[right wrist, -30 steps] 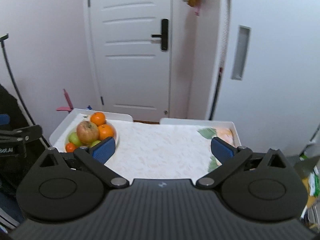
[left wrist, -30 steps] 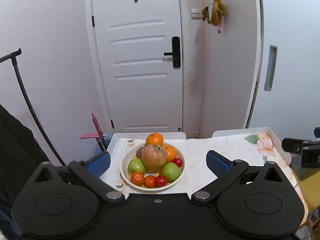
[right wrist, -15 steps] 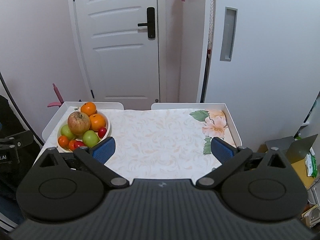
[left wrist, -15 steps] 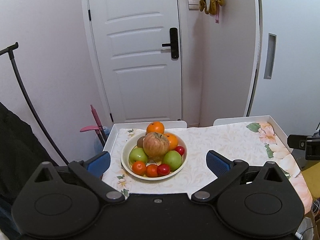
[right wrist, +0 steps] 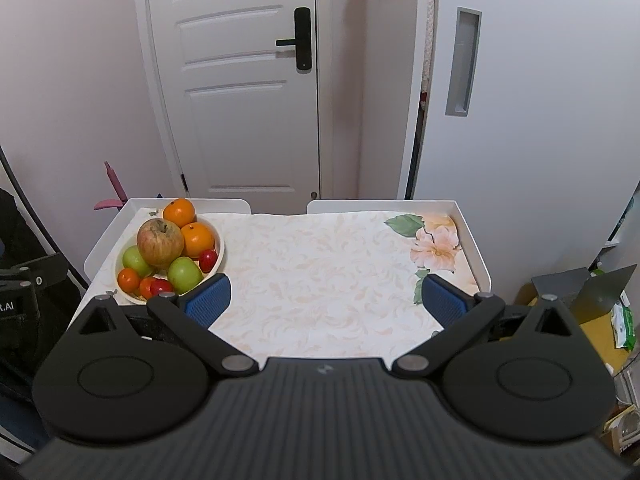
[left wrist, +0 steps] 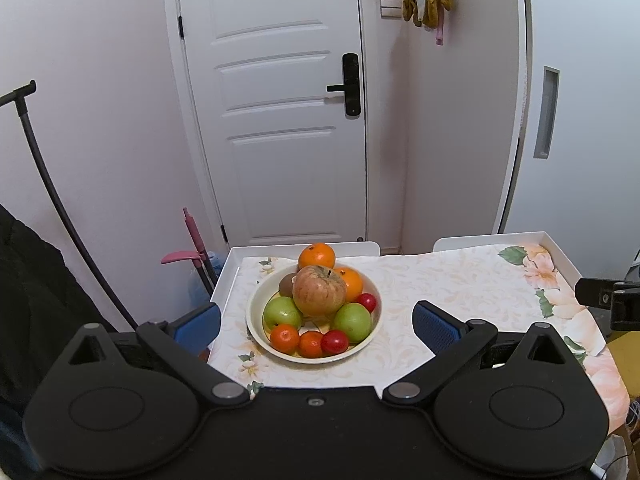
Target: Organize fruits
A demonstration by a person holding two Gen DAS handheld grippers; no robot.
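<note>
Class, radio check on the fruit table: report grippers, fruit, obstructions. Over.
Left gripper open, empty, facing fruit bowl. Right gripper open, empty, over bare tablecloth. Big apple tops the pile. Nothing blocking. Over.

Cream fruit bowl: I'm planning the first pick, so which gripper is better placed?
Left. The left gripper is open with the cream fruit bowl centred between its fingers; the right gripper faces bare tablecloth.

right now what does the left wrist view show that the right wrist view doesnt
Only the left wrist view: the kiwi tucked behind the big apple, and the whole yellow-brown cloth on the hanger.

Only the right wrist view: the grey box and green packet on the floor beside the table.

Both: the fruit bowl, floral tablecloth, white door, and an open gripper, left and right.
</note>
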